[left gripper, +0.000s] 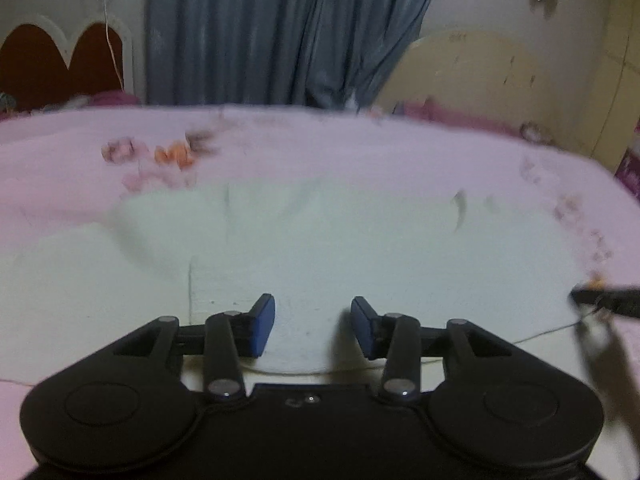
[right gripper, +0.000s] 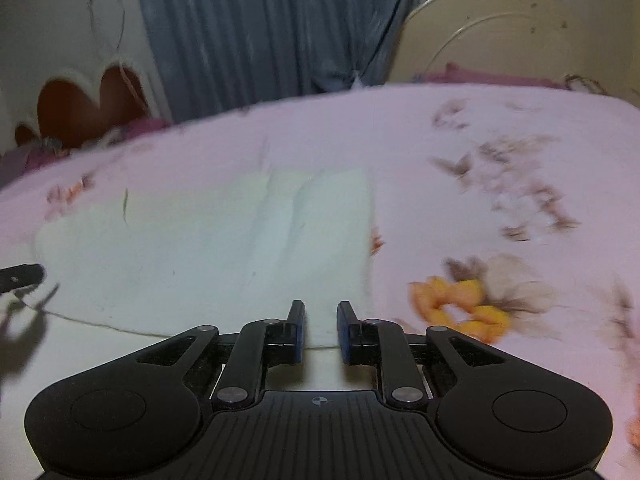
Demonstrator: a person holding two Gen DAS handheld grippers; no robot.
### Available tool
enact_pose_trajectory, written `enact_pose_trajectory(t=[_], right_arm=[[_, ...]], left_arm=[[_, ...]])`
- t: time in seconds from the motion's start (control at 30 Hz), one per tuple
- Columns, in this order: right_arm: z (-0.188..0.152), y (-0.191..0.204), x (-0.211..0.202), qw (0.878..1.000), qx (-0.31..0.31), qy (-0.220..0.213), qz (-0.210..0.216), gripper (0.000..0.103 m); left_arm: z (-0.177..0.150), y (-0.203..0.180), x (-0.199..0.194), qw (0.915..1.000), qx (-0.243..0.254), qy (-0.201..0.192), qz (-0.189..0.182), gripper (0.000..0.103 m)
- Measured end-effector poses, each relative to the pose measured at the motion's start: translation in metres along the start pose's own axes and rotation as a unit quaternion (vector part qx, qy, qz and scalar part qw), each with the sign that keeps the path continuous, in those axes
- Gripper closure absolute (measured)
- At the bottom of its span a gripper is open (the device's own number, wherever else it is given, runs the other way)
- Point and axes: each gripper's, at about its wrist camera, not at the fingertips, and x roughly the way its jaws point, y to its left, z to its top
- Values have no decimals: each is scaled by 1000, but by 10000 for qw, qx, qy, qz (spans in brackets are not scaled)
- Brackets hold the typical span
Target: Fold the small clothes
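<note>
A small white garment [left gripper: 320,248] lies spread flat on a pink floral bedsheet [left gripper: 360,148]. My left gripper [left gripper: 313,326] is open and empty, low over the garment's near edge. In the right wrist view the same garment [right gripper: 208,248] lies ahead and to the left on the sheet [right gripper: 460,140]. My right gripper [right gripper: 321,330] is open with a narrow gap, empty, at the garment's near right corner. The right gripper's tip shows at the right edge of the left wrist view [left gripper: 608,300]. The left gripper's tip shows at the left edge of the right wrist view [right gripper: 20,276].
A blue-grey curtain [left gripper: 280,28] hangs behind the bed. A dark red headboard [left gripper: 60,64] stands at the back left. A cream rounded headboard [right gripper: 500,32] stands at the back right. Orange flower prints [right gripper: 460,304] mark the sheet right of the garment.
</note>
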Motion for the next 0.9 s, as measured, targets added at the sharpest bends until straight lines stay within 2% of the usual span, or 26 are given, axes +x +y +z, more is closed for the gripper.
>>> enact_pose_trajectory(t=[0.17, 0.27, 0.33, 0.4, 0.43, 0.47, 0.53, 0.63, 0.7, 0.77, 0.8, 0.83, 0.9], right_arm=[[35, -9, 30, 9998, 160, -119, 88, 85], [56, 1, 48, 9992, -152, -212, 293, 85], [64, -4, 63, 9992, -371, -152, 27, 85], [69, -37, 78, 9990, -43, -106, -423, 85], [71, -55, 82, 9989, 230, -43, -403, 85], [74, -68, 82, 9989, 443, 6, -167, 85], [79, -67, 72, 9992, 264, -97, -294, 85], [73, -56, 44, 9994, 111, -300, -99, 85], [58, -40, 27, 9996, -105, -247, -50, 85], [41, -29, 21, 9998, -184, -84, 45, 85], [31, -25, 23, 9996, -259, 122, -36, 85], [20, -24, 24, 9989, -325, 310, -162, 85], [7, -22, 11, 9986, -337, 311, -257, 85]], left_arm=[[14, 12, 8, 9993, -297, -206, 78, 63], [17, 10, 13, 9994, -241, -208, 102, 63], [12, 18, 18, 9989, -367, -230, 160, 63], [7, 24, 14, 9988, -344, -302, 186, 64], [6, 23, 13, 9990, -268, -299, 193, 64], [8, 21, 12, 9992, -211, -276, 211, 65], [12, 16, 4, 9989, -209, -332, 261, 61], [12, 3, -14, 9978, -134, -631, 166, 51], [7, -8, -19, 9977, -33, -664, 121, 48], [-2, -11, -13, 9991, -4, -414, 90, 48], [-8, -10, -7, 9997, -7, -139, 198, 49], [-12, -8, -7, 9997, -3, -85, 238, 49], [-13, -9, -18, 9995, 0, -124, 303, 49]])
